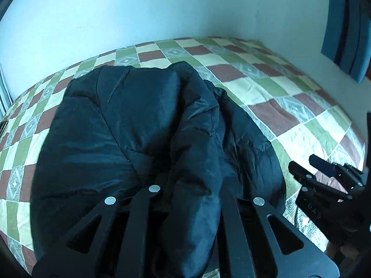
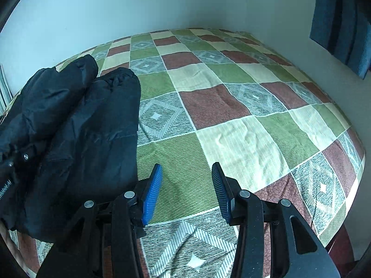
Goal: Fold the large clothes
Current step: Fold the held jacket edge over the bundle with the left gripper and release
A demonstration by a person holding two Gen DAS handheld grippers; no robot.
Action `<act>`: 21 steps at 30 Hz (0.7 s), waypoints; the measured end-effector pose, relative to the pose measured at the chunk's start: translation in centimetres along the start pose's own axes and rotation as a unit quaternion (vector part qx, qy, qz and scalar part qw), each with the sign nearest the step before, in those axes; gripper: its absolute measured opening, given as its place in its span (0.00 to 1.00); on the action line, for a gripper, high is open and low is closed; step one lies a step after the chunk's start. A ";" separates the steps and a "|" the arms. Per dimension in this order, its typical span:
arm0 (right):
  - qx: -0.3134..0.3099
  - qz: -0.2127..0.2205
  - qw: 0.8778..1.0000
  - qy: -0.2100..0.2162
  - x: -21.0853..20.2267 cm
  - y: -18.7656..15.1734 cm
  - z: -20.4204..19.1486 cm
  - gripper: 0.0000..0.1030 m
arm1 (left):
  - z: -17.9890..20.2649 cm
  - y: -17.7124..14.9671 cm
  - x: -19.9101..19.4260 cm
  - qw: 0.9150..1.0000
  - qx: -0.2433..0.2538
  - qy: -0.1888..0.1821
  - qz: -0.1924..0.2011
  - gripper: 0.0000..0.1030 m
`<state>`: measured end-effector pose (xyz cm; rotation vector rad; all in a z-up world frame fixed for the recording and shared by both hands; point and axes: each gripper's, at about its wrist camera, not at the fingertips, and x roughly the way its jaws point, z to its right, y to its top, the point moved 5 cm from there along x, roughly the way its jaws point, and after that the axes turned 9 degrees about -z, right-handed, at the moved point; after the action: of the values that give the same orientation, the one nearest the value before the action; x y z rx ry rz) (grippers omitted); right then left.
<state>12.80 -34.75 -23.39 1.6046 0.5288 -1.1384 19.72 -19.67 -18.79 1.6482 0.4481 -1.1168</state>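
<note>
A black puffy jacket [image 1: 139, 125] lies bunched on a checked bedspread [image 1: 289, 106]. My left gripper [image 1: 192, 185] has a thick fold of the jacket between its fingers; the fingertips are buried in the fabric. In the right wrist view the jacket [image 2: 76, 127] lies at the left, its two sleeve-like rolls pointing away. My right gripper [image 2: 186, 185] is open and empty, with blue pads [image 2: 151, 194] over the bare bedspread [image 2: 231, 115], just right of the jacket. It also shows in the left wrist view [image 1: 324, 176] at the right edge.
The bed fills a corner between pale walls [image 2: 139, 7]. A blue curtain [image 2: 343, 18] hangs at the right. The bed's right edge [image 2: 357, 166] drops off. A striped cloth [image 2: 4, 88] shows at the far left.
</note>
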 end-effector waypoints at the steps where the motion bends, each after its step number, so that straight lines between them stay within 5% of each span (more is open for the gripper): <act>1: 0.003 -0.001 1.000 0.001 0.1 0.0 0.2 0.43 | 0.3 0.0 0.1 1.000 0.000 0.001 0.000 0.08; 14: 0.009 -0.001 1.000 -0.004 0.0 0.2 1.2 0.43 | 1.3 -0.1 0.3 1.000 -0.002 0.021 0.011 0.12; 19: 0.009 0.007 1.000 -0.010 -1.0 0.5 1.3 0.43 | 2.8 -0.2 -1.6 0.999 0.011 -0.007 0.037 0.50; 21: 0.009 0.010 1.000 -0.011 -1.4 0.5 1.3 0.44 | 3.5 -0.3 -2.9 0.998 0.023 -0.005 0.051 0.52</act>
<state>12.03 -35.84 -21.90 1.6077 0.4887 -1.1481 16.51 -21.98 -16.61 1.6873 0.3302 -1.0655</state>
